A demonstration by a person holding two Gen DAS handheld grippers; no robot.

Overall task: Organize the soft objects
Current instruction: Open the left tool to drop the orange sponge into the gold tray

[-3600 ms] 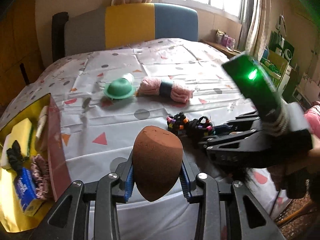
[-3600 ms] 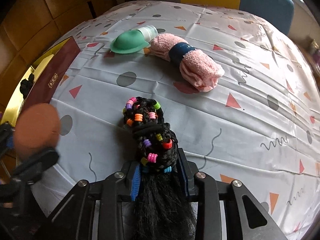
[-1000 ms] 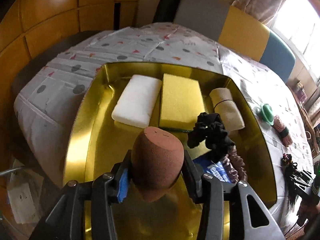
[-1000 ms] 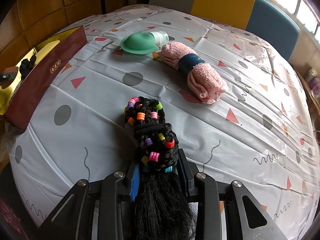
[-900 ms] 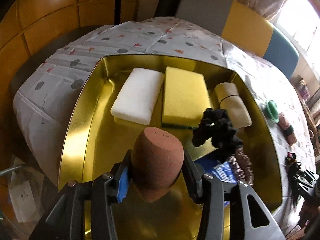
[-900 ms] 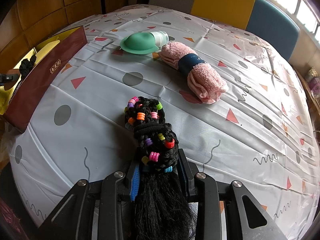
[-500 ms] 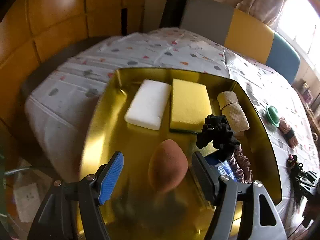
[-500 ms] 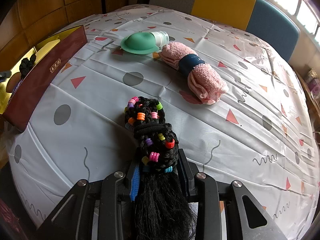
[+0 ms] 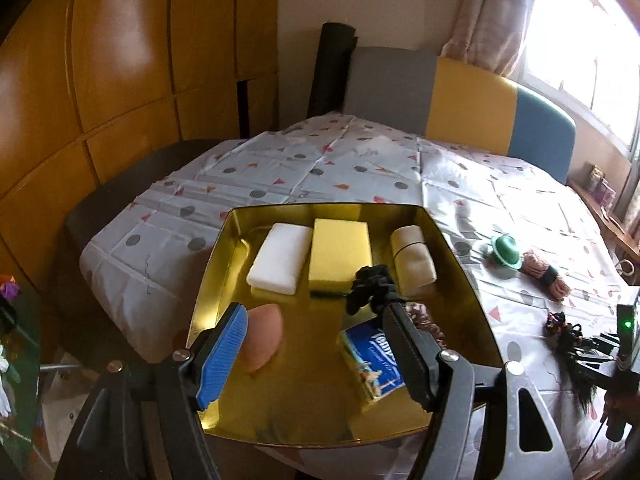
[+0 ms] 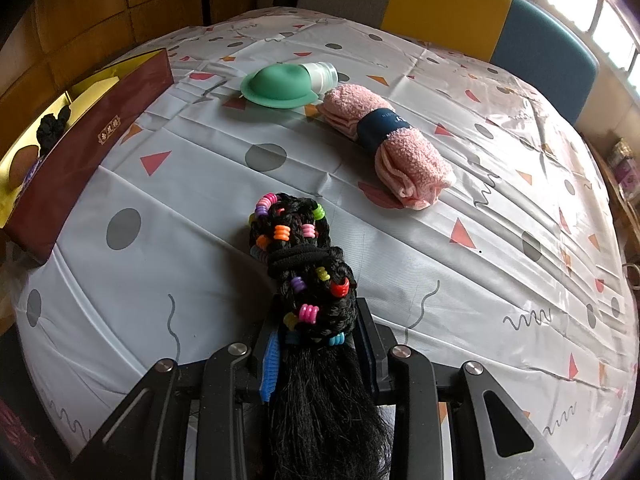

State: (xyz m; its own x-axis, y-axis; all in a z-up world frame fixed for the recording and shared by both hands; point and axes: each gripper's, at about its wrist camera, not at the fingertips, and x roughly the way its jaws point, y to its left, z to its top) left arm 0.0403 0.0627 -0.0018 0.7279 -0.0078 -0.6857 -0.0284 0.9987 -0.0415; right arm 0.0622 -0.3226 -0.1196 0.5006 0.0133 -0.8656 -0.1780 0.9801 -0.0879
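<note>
My left gripper (image 9: 316, 346) is open above the gold tray (image 9: 224, 252). The brown egg-shaped makeup sponge (image 9: 262, 338) lies in the tray, free of the jaws, by the left blue pad. The tray also holds a white sponge (image 9: 280, 258), a yellow sponge (image 9: 340, 250), a beige roll (image 9: 412, 260), a black scrunchie (image 9: 370, 288) and a blue tissue pack (image 9: 376, 364). My right gripper (image 10: 316, 338) is shut on a black braided hairpiece with coloured beads (image 10: 304, 256), resting on the tablecloth. A pink rolled towel (image 10: 392, 144) lies beyond it.
A green silicone cap with a clear bottle (image 10: 286, 84) lies beside the towel. The tray's dark red side wall (image 10: 92, 144) stands at the left of the right wrist view. The patterned tablecloth (image 10: 500, 208) covers the round table. A chair back (image 9: 460, 96) stands behind.
My left gripper opened and let go of the brown makeup sponge into the tray, then drew back and up. My right gripper has stayed still on the hairpiece.
</note>
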